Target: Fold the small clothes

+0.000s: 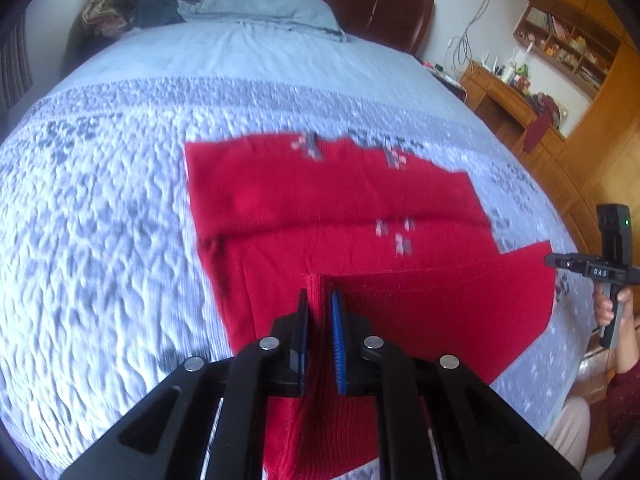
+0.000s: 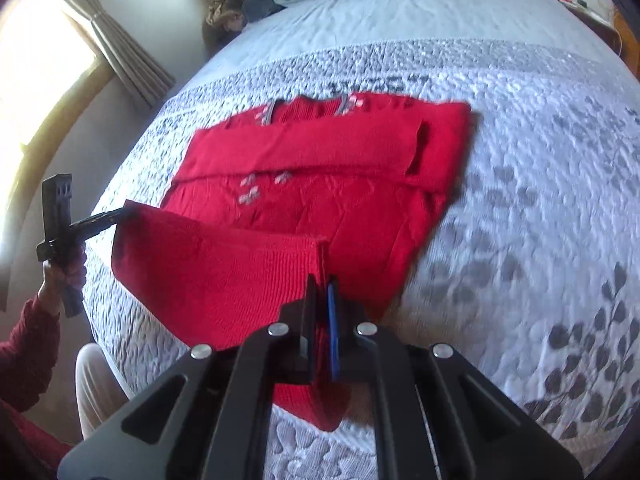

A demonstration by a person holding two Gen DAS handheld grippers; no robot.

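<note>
A red knitted sweater [image 1: 328, 200] with small grey-white motifs lies on the bed, its sleeves folded across the body. My left gripper [image 1: 319, 300] is shut on one corner of the sweater's near hem, which is lifted off the bed. My right gripper [image 2: 323, 284] is shut on the other hem corner of the sweater [image 2: 320, 152]. The hem hangs stretched between the two grippers. The right gripper [image 1: 560, 260] shows at the right edge of the left wrist view, and the left gripper [image 2: 120, 214] at the left of the right wrist view.
The bed has a pale grey quilted cover [image 1: 100, 220] with a dark leaf print [image 2: 580, 340]. A pillow [image 1: 264, 8] and piled clothes [image 1: 132, 8] lie by the headboard. A wooden desk and shelves [image 1: 552, 64] stand to the right, a curtained window [image 2: 52, 64] to the left. The person's sleeve [image 2: 24, 356] is near.
</note>
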